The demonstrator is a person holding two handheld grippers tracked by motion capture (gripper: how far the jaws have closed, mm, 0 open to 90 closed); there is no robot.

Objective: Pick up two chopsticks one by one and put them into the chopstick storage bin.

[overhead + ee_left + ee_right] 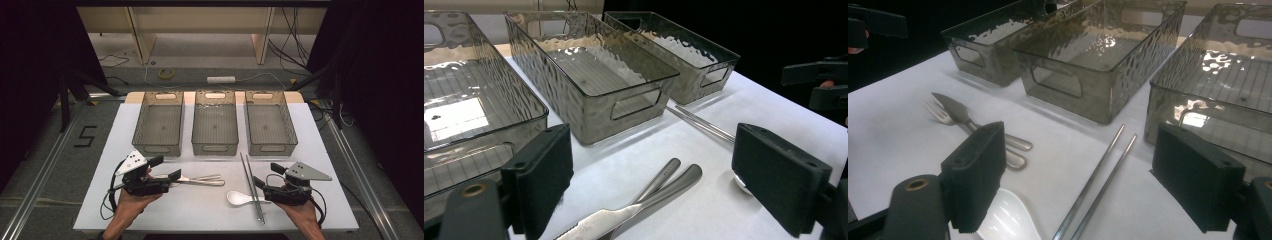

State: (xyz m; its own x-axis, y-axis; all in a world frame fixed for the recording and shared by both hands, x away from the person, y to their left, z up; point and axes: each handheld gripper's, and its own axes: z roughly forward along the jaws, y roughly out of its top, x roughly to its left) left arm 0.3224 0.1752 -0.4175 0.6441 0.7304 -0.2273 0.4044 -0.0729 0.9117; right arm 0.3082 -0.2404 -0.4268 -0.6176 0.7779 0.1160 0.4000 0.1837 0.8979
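Knife [200, 180] and fork [202, 177] are laid left-right at frame centre, handles pointing right; chopsticks [251, 185] run top-bottom. Left tongs [166, 168] and right tongs [267, 175] are held apart, empty.

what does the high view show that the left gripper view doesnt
High view alone: the person's hands, the floor with a tape roll beyond the table, the left gripper from outside, and the white spoon whole.

Left gripper view alone: the knife's serrated edge and the bins' rippled walls up close, between its own open jaws.

Both: three clear bins, the knife and fork, the chopsticks, the white table, and the right gripper.
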